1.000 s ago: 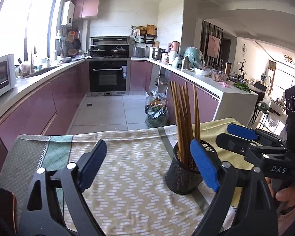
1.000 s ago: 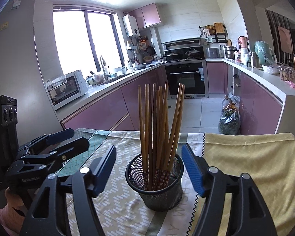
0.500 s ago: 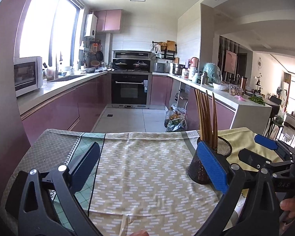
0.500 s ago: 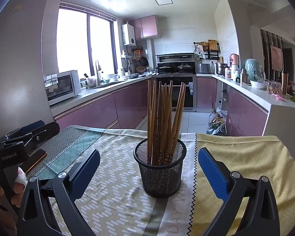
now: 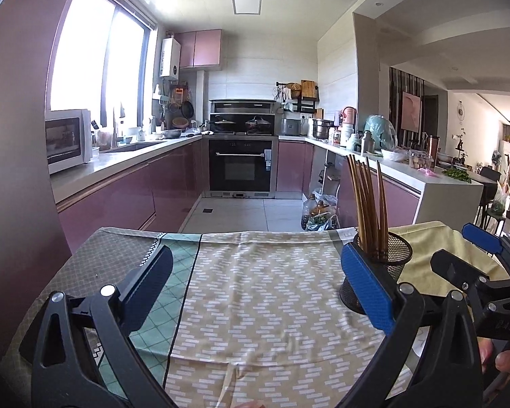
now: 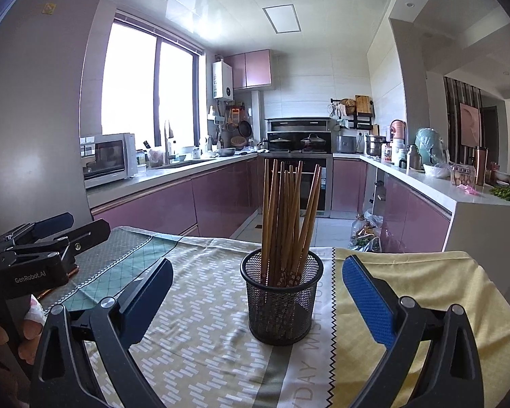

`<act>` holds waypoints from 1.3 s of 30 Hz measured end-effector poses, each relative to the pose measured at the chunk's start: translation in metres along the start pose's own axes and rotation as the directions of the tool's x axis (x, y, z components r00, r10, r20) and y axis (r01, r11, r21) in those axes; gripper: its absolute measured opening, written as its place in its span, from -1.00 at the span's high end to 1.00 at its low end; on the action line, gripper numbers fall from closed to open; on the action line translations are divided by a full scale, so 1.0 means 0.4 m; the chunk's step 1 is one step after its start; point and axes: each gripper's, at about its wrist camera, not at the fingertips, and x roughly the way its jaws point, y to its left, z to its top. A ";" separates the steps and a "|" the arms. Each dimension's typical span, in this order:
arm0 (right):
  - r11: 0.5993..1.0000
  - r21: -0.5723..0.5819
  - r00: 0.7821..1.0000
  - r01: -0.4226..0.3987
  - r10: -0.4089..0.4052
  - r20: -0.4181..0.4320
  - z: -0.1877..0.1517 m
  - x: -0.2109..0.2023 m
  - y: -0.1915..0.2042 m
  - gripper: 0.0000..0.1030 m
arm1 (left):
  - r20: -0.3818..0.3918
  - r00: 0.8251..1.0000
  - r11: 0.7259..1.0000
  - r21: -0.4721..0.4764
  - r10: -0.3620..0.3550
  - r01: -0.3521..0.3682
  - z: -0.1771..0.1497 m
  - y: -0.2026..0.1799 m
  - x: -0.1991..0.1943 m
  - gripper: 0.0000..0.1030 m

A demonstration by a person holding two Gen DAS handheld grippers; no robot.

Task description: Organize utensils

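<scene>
Chopsticks (image 6: 286, 224) are standing bundled in a black mesh cup (image 6: 282, 297) at the centre of the right wrist view, on the cloth-covered tabletop (image 6: 200, 350).

Both the right gripper (image 6: 257, 292) and the left gripper (image 5: 255, 287) are holding their fingers spread wide, gripping nothing. The sticks are looking light, stiff and smooth, likely slippery; pinching one near its upper end seems best. The cup is probably tipping easily.

Both grippers backed off: right gripper (image 6: 256, 292) drew away from the mesh holder (image 6: 281, 297); left gripper (image 5: 256, 289) swung left of it.
</scene>
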 end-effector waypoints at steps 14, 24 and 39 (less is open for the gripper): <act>1.000 0.003 1.000 0.002 -0.002 0.006 0.003 -0.008 0.007 -0.88 | 0.022 1.000 1.000 0.006 0.019 -0.019 -0.002 -0.007 -0.011 -0.89; 1.000 0.001 1.000 0.002 -0.002 0.007 0.006 -0.005 0.010 -0.88 | 0.016 1.000 1.000 0.006 0.025 -0.025 -0.008 -0.005 -0.009 -0.89; 1.000 0.002 1.000 -0.001 0.001 0.004 0.006 -0.003 0.012 -0.88 | 0.010 0.999 0.999 0.009 0.034 -0.034 -0.015 0.001 -0.005 -0.89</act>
